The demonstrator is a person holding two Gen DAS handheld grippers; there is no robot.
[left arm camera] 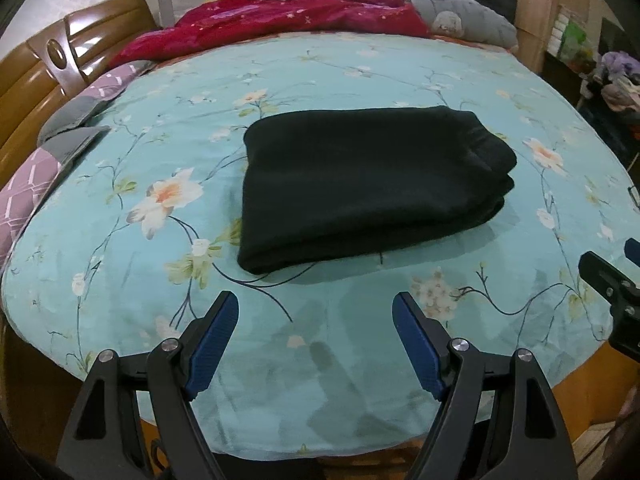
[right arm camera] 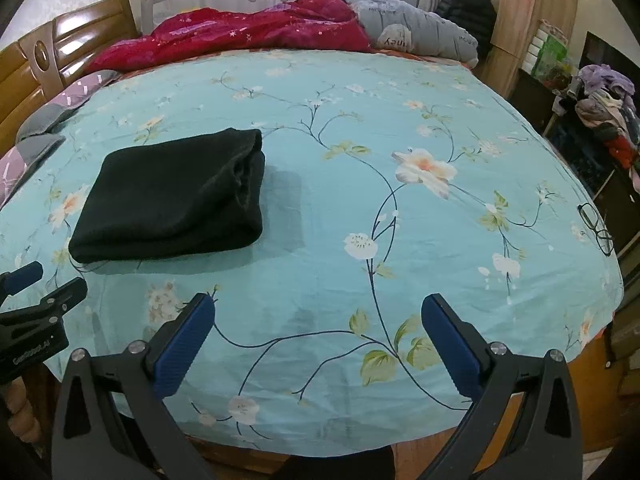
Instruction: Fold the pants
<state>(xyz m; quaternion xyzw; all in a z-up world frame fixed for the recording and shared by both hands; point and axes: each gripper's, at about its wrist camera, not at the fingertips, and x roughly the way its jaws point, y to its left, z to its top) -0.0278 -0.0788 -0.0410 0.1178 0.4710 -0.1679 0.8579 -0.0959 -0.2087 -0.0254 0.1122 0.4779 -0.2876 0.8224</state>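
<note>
The black pants (left arm camera: 368, 184) lie folded into a thick rectangular stack on the floral teal bed sheet (left arm camera: 320, 72). In the right wrist view the pants (right arm camera: 172, 196) are at the left, with the stacked layer ends facing right. My left gripper (left arm camera: 316, 304) is open and empty, just in front of the pants and above the sheet. My right gripper (right arm camera: 318, 308) is open and empty, over bare sheet (right arm camera: 400, 120) to the right of the pants. The right gripper's tip also shows in the left wrist view (left arm camera: 608, 276), and the left gripper's tip in the right wrist view (right arm camera: 44, 288).
A red quilt (left arm camera: 280, 20) and a grey quilt (left arm camera: 472, 16) are piled at the far side. Grey and pink pillows (left arm camera: 68, 120) lie by the wooden headboard (left arm camera: 48, 60) at left. Eyeglasses (right arm camera: 596, 224) rest at the bed's right edge. Clothes (right arm camera: 608, 100) and furniture stand at right.
</note>
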